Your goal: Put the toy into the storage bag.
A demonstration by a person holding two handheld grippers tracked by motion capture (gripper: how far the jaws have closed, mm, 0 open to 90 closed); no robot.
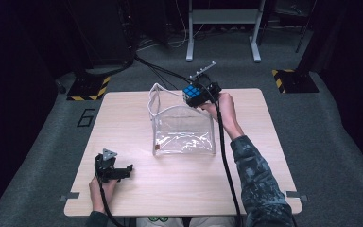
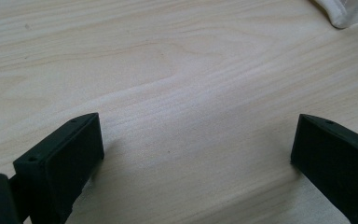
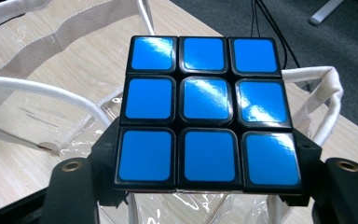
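Holding the puzzle cube [image 1: 194, 94] clenched in your right gripper [image 3: 205, 186] above the clear bag's [image 1: 184, 135] open mouth near the bench's [image 1: 137, 189] far edge, you look set to drop it in, while your left gripper [image 1: 116, 171] rests released near the front-left corner.
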